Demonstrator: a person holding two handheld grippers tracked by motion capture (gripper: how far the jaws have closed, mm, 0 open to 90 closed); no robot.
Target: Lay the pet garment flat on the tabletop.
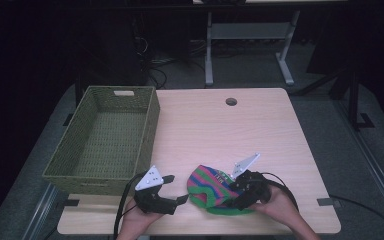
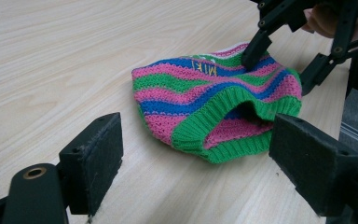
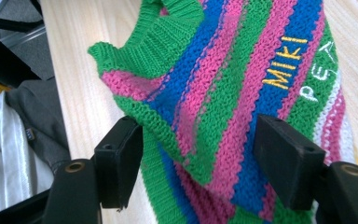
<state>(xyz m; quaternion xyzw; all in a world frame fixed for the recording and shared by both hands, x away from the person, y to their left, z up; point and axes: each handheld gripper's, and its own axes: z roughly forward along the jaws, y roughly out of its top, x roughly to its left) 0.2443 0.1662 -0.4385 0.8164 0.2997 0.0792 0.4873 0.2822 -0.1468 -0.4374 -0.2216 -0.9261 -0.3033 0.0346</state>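
A knitted hat (image 1: 210, 187) striped pink, green and blue, with yellow "MIKI" lettering, lies flat on the wooden table near its front edge. In the left gripper view the hat (image 2: 205, 93) turns its green ribbed opening toward me. My right gripper (image 1: 232, 195) reaches onto it from the right. Its jaws stand apart over the fabric (image 3: 223, 84), which lies loosely between the pads, and the right gripper (image 3: 205, 161) does not squeeze it. My left gripper (image 1: 176, 189) waits just left of the hat, open with nothing between its jaws (image 2: 198, 172). The right gripper (image 2: 282, 65) rests one tip on the hat's top.
A green woven basket (image 1: 149, 145), with nothing inside, stands at the table's left side and reaches past its edge. A round cable hole (image 1: 231, 101) sits near the far edge. Bare tabletop (image 1: 220, 135) stretches beyond the hat. Dark floor and a desk frame lie behind.
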